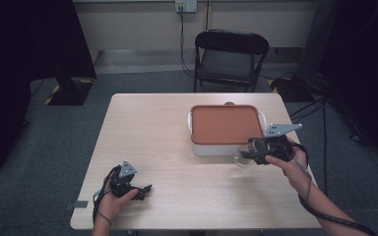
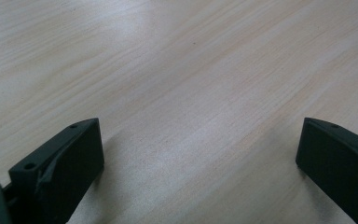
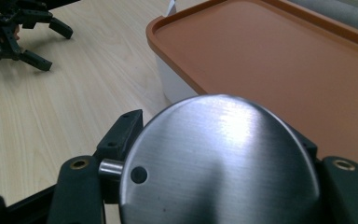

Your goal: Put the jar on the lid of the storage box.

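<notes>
I am gripping a clear jar with a steel lid [image 3: 219, 163] in my right gripper [image 1: 261, 150], just off the orange-lidded box [image 1: 225, 124] near the desk's [image 1: 152, 128] right edge. My left gripper [image 1: 140, 191] is resting released by the near-left corner.

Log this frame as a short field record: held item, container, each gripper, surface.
held item: clear glass jar with round brushed-metal lid, lying sideways between the jaws
right gripper: shut on the jar, just in front of the container
container: white rectangular box with orange lid, lid on
left gripper: jaws open, nothing between them, low over the table
surface: light wooden table
</notes>
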Demonstrator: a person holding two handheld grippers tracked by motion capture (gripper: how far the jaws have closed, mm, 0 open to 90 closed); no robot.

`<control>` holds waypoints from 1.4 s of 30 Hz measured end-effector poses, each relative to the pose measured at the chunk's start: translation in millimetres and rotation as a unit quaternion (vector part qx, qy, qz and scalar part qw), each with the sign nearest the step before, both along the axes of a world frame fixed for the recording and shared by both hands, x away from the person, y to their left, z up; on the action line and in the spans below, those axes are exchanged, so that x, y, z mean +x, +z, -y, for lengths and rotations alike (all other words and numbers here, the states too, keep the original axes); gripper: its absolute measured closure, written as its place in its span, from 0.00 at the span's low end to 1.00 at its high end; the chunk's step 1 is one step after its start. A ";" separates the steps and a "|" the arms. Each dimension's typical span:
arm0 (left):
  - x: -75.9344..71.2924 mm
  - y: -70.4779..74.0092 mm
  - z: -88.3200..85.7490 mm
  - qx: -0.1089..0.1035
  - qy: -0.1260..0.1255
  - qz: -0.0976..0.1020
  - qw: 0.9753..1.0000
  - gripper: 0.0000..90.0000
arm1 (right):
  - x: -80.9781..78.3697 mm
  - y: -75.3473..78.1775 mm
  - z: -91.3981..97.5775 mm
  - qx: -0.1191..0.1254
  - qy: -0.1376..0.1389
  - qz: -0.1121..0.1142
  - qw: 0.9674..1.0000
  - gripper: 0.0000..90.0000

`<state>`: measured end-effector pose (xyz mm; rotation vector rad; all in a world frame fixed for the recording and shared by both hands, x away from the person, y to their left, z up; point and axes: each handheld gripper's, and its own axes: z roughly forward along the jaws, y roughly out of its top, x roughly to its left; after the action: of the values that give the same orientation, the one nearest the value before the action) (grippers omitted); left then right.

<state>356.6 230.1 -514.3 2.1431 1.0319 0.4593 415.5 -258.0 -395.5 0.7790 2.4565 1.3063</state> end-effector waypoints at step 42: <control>0.0 0.0 0.0 0.000 0.000 0.000 1.000 0.00 | 27.3 39.1 -16.3 0.002 -0.021 0.020 1.000 0.41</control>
<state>356.7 230.1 -514.3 2.1437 1.0320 0.4591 442.8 -241.7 -356.3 0.7939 2.3942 1.2990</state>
